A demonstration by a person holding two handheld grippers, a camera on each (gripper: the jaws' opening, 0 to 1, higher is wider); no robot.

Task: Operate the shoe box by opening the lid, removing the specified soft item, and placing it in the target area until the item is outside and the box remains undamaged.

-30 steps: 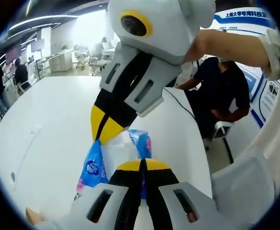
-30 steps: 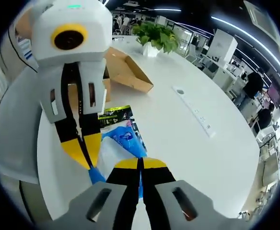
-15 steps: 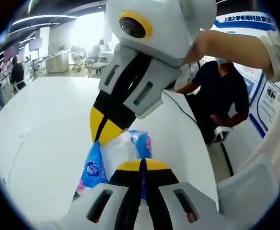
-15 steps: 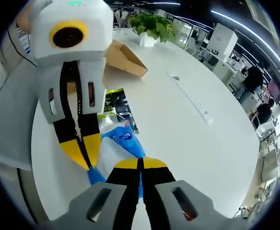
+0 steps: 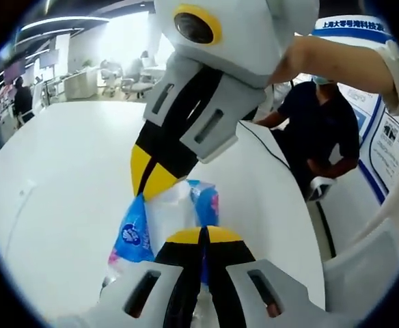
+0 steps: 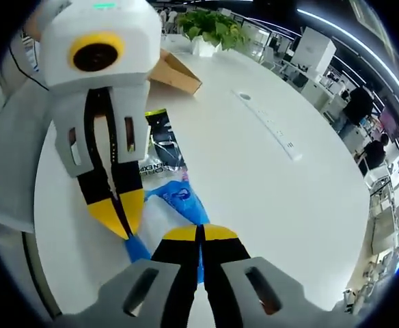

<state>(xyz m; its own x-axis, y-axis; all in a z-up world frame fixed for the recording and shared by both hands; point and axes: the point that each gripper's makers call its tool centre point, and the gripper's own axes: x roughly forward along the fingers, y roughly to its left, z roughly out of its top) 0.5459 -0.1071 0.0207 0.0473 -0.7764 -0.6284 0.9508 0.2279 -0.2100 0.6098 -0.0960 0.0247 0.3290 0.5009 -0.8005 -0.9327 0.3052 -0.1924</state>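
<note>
Both grippers, left gripper [image 5: 201,236] and right gripper [image 6: 201,232], have their yellow-tipped jaws pressed together on opposite ends of the blue and white tissue pack [image 5: 164,219], holding it over the white table [image 6: 254,178], the brown cardboard shoe box [image 6: 175,72] lying open well behind.

Each gripper [image 5: 201,236] is white-bodied with 2 black, yellow-tipped jaws.

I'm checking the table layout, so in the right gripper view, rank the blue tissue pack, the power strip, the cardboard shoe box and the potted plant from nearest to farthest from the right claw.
1. Blue tissue pack, clamped in the right claw.
2. Power strip, mid-table, right of centre.
3. Cardboard shoe box, far side, upper left.
4. Potted plant, just beyond the box.
</note>
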